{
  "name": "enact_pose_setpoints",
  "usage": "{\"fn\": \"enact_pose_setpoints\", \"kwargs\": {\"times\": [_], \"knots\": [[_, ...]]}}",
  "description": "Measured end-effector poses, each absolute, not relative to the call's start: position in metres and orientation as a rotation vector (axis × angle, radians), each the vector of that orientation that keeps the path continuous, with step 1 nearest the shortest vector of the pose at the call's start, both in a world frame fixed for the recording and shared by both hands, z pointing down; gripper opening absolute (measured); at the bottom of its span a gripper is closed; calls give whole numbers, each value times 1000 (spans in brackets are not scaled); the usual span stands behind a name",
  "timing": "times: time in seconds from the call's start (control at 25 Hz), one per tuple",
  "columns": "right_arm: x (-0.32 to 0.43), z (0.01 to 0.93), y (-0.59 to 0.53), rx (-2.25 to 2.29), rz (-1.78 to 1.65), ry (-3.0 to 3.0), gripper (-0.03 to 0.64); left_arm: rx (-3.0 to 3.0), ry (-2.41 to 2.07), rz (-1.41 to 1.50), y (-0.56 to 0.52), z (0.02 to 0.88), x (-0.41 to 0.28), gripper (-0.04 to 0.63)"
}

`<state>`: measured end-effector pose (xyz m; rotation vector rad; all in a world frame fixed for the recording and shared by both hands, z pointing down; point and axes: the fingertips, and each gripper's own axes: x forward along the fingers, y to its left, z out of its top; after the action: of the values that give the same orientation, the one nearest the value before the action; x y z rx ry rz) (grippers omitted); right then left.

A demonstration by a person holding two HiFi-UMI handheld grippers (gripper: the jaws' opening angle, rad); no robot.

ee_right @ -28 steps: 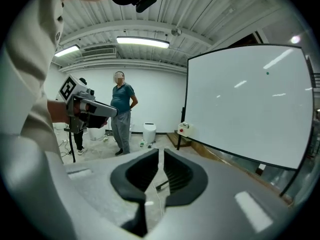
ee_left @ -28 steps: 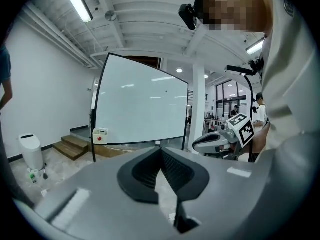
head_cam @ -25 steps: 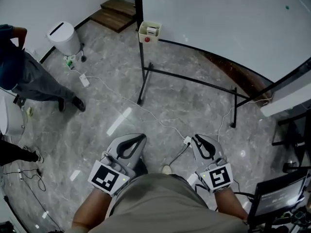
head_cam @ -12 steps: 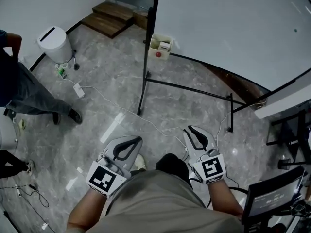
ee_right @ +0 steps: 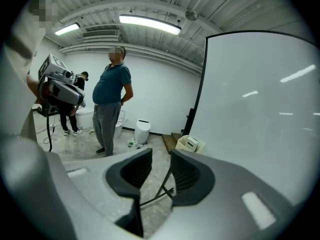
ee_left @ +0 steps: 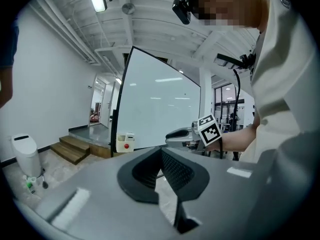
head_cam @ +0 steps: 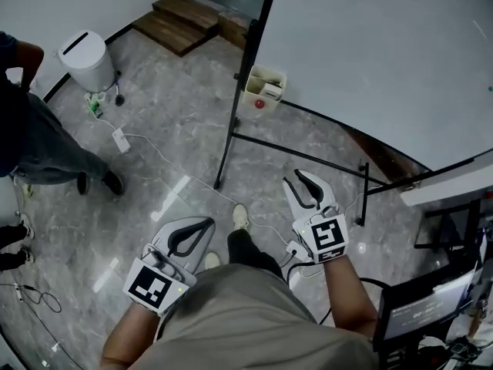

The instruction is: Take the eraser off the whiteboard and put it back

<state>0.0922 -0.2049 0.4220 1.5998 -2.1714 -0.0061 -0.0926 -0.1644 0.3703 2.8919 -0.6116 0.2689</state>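
Observation:
The whiteboard stands on a black frame ahead and to the right; it also fills the middle of the left gripper view and the right side of the right gripper view. A cream box hangs on its left post, with a white block and a red spot inside; I cannot tell whether the block is the eraser. My right gripper is out in front, short of the board, its jaws opening with nothing between them. My left gripper stays lower and nearer my body, shut and empty.
A person in a dark blue shirt and grey trousers stands at the left. A white bin and wooden steps are beyond. Cables trail over the marble floor. The frame's black feet lie ahead. A monitor sits at lower right.
I have walked closer to the whiteboard. Both grippers moved forward, the right one farther. The right jaws have parted from nearly shut; the left jaws stayed shut.

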Motion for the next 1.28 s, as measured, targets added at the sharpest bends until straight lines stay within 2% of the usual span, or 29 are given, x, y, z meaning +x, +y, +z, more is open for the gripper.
{"fn": "enact_pose_setpoints", "kwargs": {"times": [0.4,0.68,1.16,1.28], "knots": [[152,438,-361,1402,-114,-2229,153,2841,-761,280,-258,356,-35,5],[172,470,-430,1225,-134,-2247,207,2806,-857,295,-300,360,-7,5],[166,514,-477,990,-97,-2275,215,2756,-955,322,-330,369,9,5],[166,515,-478,988,-114,-2277,195,2751,-959,327,-332,369,11,5]]}}
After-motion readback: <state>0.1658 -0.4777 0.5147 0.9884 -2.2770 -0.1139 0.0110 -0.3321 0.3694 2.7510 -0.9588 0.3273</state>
